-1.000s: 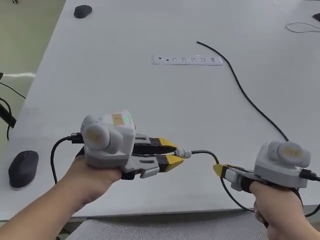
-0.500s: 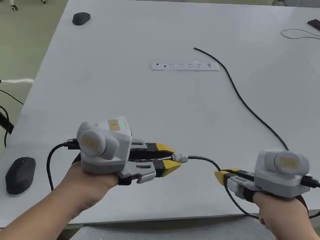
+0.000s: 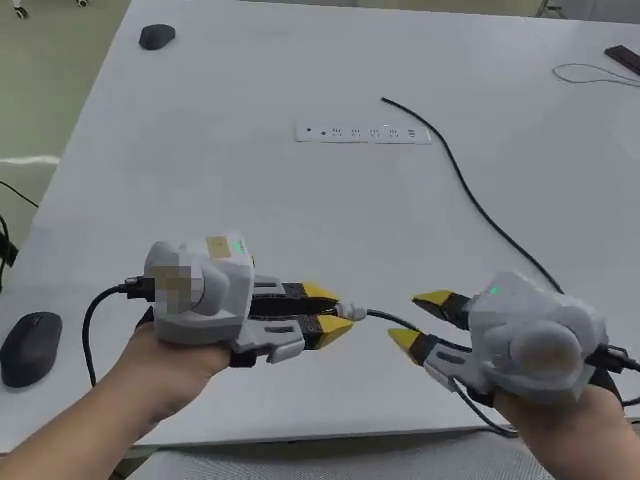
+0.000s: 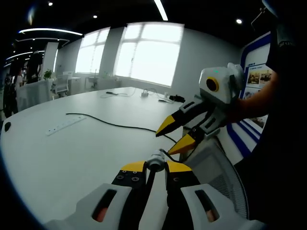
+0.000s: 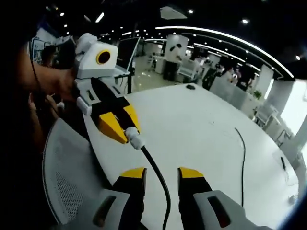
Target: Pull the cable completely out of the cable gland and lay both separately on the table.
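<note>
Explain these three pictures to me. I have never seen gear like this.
No robot here: a person holds a two-jaw gripper in each hand. The wide picture comes from a camera on the person's head; the two round ones from cameras riding on the grippers. The left gripper is shut on a small cable gland, with a black cable running out of it. The right gripper is open, its jaws either side of that cable. On the white table lie a power strip, a far mouse and a near mouse.
</note>
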The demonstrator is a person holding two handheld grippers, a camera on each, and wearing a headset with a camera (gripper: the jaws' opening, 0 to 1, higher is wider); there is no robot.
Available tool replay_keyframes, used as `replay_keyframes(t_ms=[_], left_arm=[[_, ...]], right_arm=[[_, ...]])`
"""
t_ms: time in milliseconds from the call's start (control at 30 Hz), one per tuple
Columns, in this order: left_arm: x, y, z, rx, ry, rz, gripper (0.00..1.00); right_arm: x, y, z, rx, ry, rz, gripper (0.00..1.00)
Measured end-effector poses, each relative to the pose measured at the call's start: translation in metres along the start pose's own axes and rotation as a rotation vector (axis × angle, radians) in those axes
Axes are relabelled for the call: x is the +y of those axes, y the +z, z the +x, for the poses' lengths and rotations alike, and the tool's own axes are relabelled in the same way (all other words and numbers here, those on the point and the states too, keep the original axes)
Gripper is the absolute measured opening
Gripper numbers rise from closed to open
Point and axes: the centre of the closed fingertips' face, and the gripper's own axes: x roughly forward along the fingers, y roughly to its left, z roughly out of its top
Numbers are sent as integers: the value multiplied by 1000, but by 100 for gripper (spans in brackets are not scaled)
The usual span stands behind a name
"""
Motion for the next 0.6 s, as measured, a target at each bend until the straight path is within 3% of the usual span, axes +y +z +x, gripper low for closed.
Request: replay_keyframes(t_ms=[100,200,433,600], left_arm=[[0,-1,-1,4,5,0,15],[1,-1,-1,3,7,-5,15],[-2,-2,1,-1,12,-19,15],[-2,-3,3,6,13,-24,15]], right_arm=[[6,2,8,14,31,-36,14],[13,1,13,26,55,-121,12],[25,6,15,1,87,-181,6],[19,4,15,9,84,-188,2]])
